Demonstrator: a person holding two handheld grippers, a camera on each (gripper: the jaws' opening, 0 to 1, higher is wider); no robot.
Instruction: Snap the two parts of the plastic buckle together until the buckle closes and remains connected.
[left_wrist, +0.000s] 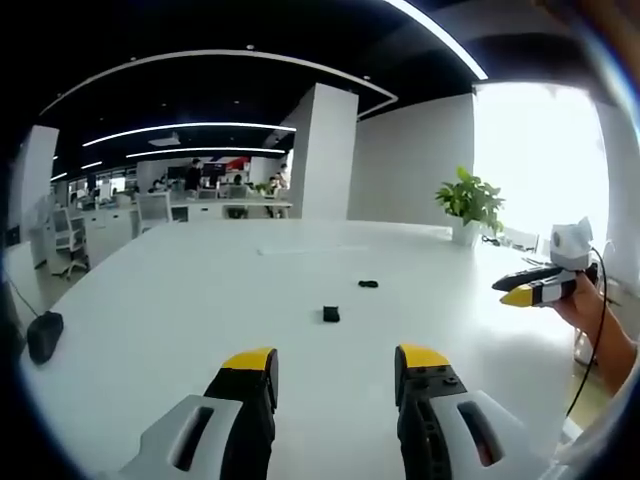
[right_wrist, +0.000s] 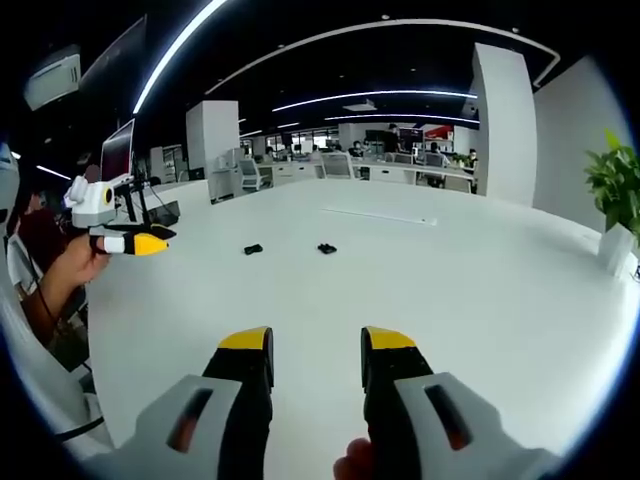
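— On the white table (left_wrist: 180, 300) ahead of us, where do the buckle pieces lie?

— From the left gripper view we see two small dark parts: the nearer buckle part (left_wrist: 331, 314) sits just beyond the gap between our jaws, and the farther buckle part (left_wrist: 368, 284) lies a little past it and to the right. They are apart, not joined.

— And from the right gripper view?

— We see the same two there, side by side near the middle of the table (right_wrist: 480, 300): one buckle part (right_wrist: 253, 249) to the left, the other (right_wrist: 327, 248) to its right, with bare tabletop between them.

— How does our left gripper (left_wrist: 336, 362) stand?

— Its yellow-tipped jaws are spread wide with nothing between them, held over the near edge of the table. We also see it in the right gripper view (right_wrist: 150, 243), off at the left in a hand (right_wrist: 75, 262), above the table's edge.

— And the right gripper (right_wrist: 315, 343)?

— Its jaws are likewise parted, empty, well short of the parts. In the left gripper view it shows at the right (left_wrist: 522, 293), held in a hand (left_wrist: 585, 305) with a cable hanging below.

— Anything else around?

— A potted plant (left_wrist: 470, 205) at the far side of the table, a dark mouse-like object (left_wrist: 44, 335) at its left edge, and a white pillar (left_wrist: 325, 150) behind.
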